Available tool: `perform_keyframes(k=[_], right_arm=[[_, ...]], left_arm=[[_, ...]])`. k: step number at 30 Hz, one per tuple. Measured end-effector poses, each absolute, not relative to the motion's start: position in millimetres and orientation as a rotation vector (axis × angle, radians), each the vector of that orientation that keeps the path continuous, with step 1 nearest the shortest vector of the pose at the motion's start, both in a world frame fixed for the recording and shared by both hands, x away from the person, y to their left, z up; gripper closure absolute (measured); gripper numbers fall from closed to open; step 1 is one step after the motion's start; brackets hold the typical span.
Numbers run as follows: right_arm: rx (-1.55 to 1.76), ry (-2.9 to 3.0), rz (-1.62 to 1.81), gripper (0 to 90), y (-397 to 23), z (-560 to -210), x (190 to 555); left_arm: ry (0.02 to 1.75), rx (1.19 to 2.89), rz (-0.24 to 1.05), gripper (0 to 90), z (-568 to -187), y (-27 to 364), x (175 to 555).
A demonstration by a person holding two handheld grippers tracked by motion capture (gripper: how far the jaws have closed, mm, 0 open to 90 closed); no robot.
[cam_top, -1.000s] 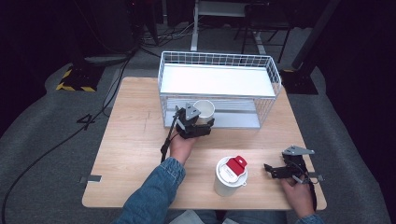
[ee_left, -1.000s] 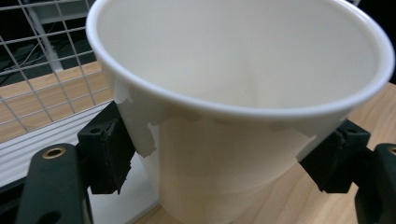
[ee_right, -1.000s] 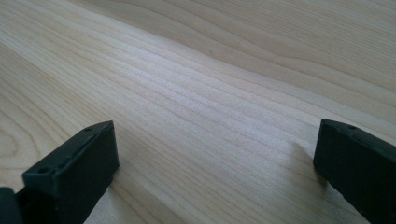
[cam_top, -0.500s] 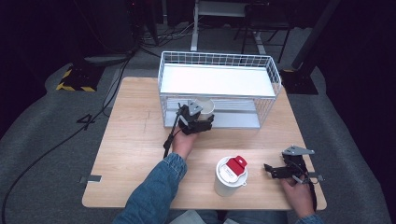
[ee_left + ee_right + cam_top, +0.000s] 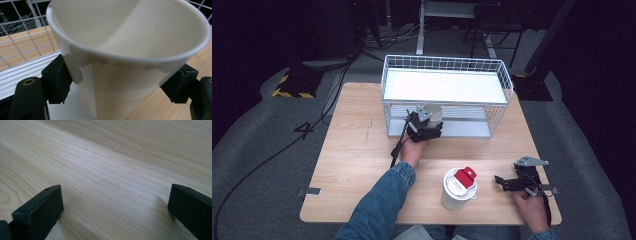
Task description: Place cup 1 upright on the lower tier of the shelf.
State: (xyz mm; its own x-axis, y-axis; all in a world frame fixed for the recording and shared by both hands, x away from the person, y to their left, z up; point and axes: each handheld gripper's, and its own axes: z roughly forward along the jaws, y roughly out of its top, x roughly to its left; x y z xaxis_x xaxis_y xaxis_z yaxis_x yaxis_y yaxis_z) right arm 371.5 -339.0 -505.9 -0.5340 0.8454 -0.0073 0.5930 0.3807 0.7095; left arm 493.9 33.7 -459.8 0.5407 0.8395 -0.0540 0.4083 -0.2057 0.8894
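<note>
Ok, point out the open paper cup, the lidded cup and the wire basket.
open paper cup [image 5: 117,95], left gripper view, side wall.
lidded cup [image 5: 453,197], high view, white side.
wire basket [image 5: 507,82], high view, right rim.

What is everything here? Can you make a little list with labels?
left gripper: shut on the paper cup, at the lower shelf of the wire rack
right gripper: open, nothing in it, resting low on the table
lidded cup: white, red flap on the lid, upright near the table's front edge
rack top: white board, nothing on it
</note>
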Motion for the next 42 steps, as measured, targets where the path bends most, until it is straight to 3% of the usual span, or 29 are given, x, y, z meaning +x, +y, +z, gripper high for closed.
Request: perform_keyframes(k=[19,20,24,42], right_arm=[[1.25,2.277,0.943,0.1,-339,-506,372],[1.25,2.276,0.943,0.1,-339,-506,372],[1.249,2.278,0.942,0.1,-338,-506,372],[1.246,2.278,0.945,0.1,-338,-506,372]], left_arm=[[1.098,1.767,0.613,21.6,-471,27,519],[1.031,1.8,0.555,21.6,-471,27,523],[1.107,1.767,0.615,21.5,-471,23,523],[1.099,1.804,0.573,20.7,-477,20,530]])
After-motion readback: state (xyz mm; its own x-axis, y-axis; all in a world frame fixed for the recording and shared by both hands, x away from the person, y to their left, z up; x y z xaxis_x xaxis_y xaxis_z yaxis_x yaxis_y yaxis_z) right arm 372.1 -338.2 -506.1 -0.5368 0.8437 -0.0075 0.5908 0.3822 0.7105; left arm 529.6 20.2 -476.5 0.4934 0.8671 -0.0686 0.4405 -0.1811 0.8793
